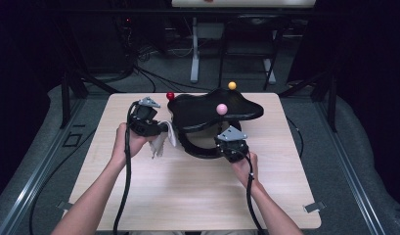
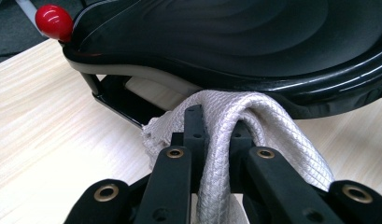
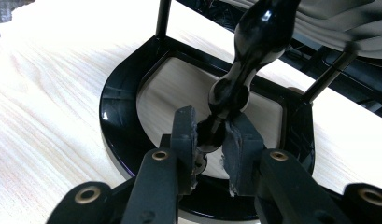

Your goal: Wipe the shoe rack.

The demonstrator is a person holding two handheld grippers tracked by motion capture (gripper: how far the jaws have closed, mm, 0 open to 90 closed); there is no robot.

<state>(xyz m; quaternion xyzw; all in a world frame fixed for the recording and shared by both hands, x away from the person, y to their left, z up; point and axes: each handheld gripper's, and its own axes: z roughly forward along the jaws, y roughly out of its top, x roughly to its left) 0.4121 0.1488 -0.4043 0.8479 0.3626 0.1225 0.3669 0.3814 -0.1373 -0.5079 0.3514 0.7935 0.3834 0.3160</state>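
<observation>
My forearms come in from the near table edge. Left gripper: jaws closed on a fold of the white woven cloth, which drapes over them and presses against the underside rim of the glossy black, wave-shaped plastic top tray of the stand, near the red ball knob. Judged step: wiping that rim. To do it well I should keep the pinch firm so the cloth does not slip, and drag along the edge rather than push up, since the tray sits on thin posts. Right gripper: jaws clamped on the black turned centre post just above the curved black base frame, steadying the stand on the pale wood table. Hold it down; the stand could tip.
</observation>
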